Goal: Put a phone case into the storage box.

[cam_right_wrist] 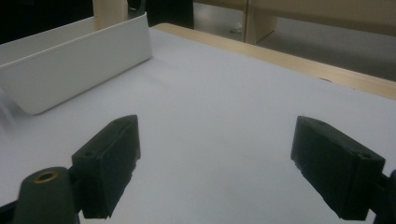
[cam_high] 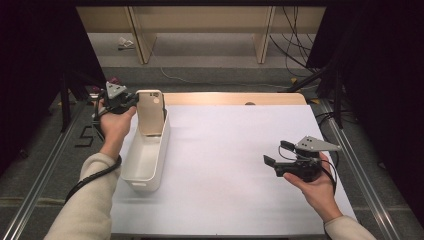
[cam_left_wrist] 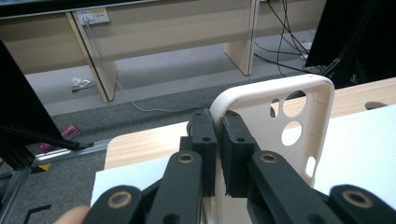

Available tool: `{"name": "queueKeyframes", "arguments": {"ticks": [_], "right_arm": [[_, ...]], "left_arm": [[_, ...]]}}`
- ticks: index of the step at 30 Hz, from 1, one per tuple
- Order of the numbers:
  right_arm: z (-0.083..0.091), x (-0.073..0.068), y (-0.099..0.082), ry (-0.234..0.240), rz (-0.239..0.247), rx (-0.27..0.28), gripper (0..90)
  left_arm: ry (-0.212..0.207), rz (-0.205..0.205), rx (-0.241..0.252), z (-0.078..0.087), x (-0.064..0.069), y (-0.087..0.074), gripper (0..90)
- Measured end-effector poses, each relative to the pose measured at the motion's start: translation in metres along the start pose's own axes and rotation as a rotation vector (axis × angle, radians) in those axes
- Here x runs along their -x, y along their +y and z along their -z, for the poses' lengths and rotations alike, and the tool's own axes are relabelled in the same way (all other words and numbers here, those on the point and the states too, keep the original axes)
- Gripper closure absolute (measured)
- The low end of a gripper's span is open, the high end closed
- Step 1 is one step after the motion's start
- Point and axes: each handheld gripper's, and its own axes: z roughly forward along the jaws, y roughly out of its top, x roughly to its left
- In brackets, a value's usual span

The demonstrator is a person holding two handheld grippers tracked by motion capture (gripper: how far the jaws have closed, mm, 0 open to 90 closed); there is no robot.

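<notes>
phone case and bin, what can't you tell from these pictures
- Phone case, left gripper view: its lower part is hidden behind the left gripper fingers clamped on its edge.
- High view: whether the case touches the white bin floor is hidden by the case itself.
- Bin, right gripper view: its inside is hidden by its near wall, and its left end is cut off by the frame edge.

One phone case point(cam_high: 150, 112), one white bin point(cam_high: 145, 156), two hand-held grippers point(cam_high: 131, 102)

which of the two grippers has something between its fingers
The left gripper: its fingers pinch the cream phone case's edge. The right gripper is open over bare table.
</notes>
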Motion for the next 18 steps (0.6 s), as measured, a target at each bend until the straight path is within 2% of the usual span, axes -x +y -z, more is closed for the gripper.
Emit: {"name": "queueKeyframes", "arguments": {"ticks": [18], "right_arm": [[0.0, 0.0, 0.0, 0.002, -0.002, -0.004, 16.5]], "left_arm": [[0.023, -0.002, -0.045, -0.014, 0.001, -0.012, 84.4]]}}
